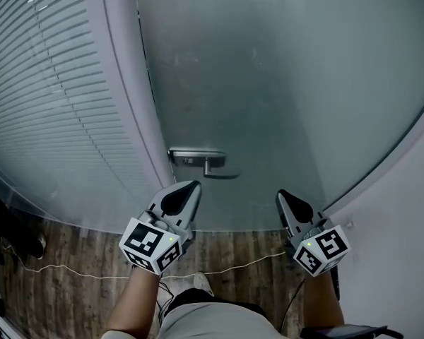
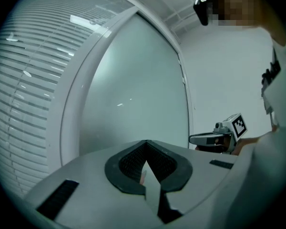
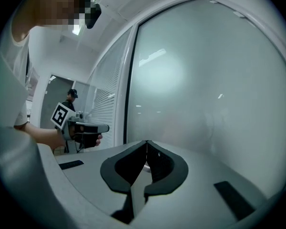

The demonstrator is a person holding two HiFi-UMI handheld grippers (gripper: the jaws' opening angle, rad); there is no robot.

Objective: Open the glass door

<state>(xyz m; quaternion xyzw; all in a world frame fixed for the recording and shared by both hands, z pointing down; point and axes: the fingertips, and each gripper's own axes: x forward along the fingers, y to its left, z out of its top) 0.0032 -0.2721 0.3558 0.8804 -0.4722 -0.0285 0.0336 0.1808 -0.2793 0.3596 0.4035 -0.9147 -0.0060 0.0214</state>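
The frosted glass door (image 1: 268,83) stands shut ahead of me, with a metal lever handle (image 1: 210,165) on its left edge. My left gripper (image 1: 191,187) points at the door just below the handle, a short gap away, jaws shut and empty. In its own view the left gripper (image 2: 146,143) shows closed tips against the glass (image 2: 133,99). My right gripper (image 1: 283,195) hovers to the right of the handle, also shut with nothing in it. The right gripper (image 3: 147,142) faces bare glass (image 3: 205,89). Neither touches the handle.
A blind-covered window (image 1: 42,97) and a white frame post (image 1: 124,83) stand left of the door, a white wall (image 1: 403,210) on the right. A white cable (image 1: 92,274) lies on the wooden floor (image 1: 78,295). Another person (image 3: 72,99) stands far back.
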